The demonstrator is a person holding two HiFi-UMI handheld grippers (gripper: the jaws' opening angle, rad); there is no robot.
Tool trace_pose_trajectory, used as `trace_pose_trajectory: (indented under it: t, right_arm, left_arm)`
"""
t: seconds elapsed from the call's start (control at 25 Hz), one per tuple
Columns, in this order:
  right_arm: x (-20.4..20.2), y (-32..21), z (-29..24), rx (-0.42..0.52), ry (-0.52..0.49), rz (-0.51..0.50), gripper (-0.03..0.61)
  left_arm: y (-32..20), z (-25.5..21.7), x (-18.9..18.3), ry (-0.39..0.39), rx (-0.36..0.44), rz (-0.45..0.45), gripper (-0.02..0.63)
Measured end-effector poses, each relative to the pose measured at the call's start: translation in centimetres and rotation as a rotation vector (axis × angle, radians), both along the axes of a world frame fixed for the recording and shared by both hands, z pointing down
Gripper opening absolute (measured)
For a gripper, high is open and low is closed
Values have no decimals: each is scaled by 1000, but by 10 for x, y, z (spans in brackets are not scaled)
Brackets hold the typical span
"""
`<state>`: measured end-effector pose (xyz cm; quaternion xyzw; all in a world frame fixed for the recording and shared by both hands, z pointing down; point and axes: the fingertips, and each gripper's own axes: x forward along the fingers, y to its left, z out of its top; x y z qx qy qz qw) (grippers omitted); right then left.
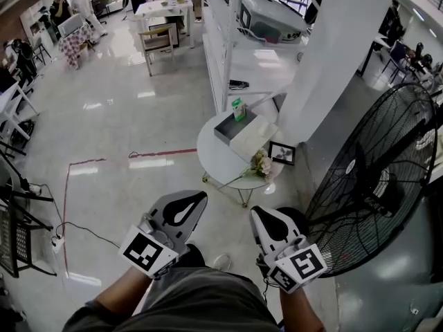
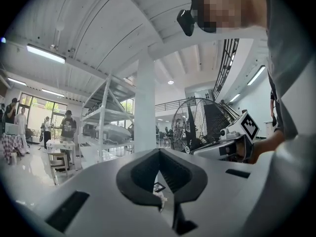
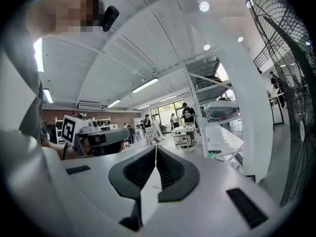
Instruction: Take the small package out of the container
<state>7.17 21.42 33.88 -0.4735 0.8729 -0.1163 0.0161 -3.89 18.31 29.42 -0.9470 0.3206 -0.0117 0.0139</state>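
In the head view a small green package (image 1: 239, 108) stands upright at the far end of a grey open container (image 1: 226, 128) on a round white table (image 1: 216, 159). My left gripper (image 1: 196, 198) and right gripper (image 1: 255, 214) hover side by side over the floor on the near side of the table, well short of the container. Each one's jaws meet at the tips with nothing between them, as the left gripper view (image 2: 159, 151) and the right gripper view (image 3: 156, 150) show. Both grippers point level toward the table.
A white cloth (image 1: 252, 139), a small picture frame (image 1: 282, 153) and pale flowers (image 1: 261, 164) share the table. A big black floor fan (image 1: 384, 185) stands close on the right beside a white pillar (image 1: 332, 54). White shelving (image 1: 249, 54) is behind the table. Cables (image 1: 66, 206) lie at left.
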Motion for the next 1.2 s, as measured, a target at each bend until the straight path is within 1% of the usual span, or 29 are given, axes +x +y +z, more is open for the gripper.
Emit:
trace_pose_trajectory:
  t: [0.16, 0.32, 0.4, 0.56, 0.8, 0.92, 1.04, 1.2]
  right_arm:
    - [3, -4, 2, -8, 3, 3, 23]
    - [5, -14, 5, -15, 9, 13, 23]
    - [6, -22, 7, -20, 14, 19, 23]
    - [7, -45, 11, -28, 17, 42, 23]
    - [5, -102, 18, -46, 17, 85, 23]
    - [3, -139, 24, -61, 15, 109, 23]
    - [-2, -177, 28, -75, 12, 134, 23]
    - [-6, -228, 36, -87, 17, 161, 23]
  left_arm:
    - [-3, 3, -1, -2, -8, -8, 15]
    - [-11, 16, -2, -20, -82, -4, 14]
    - [-21, 19, 0, -16, -79, 1, 14]
    - [-47, 26, 1, -14, -110, 23, 14]
    - [-110, 33, -1, -17, -122, 63, 14]
    - [-149, 35, -3, -10, -106, 86, 14]
    - [-188, 44, -8, -24, -154, 104, 14]
    - [-242, 55, -15, -24, -172, 120, 15]
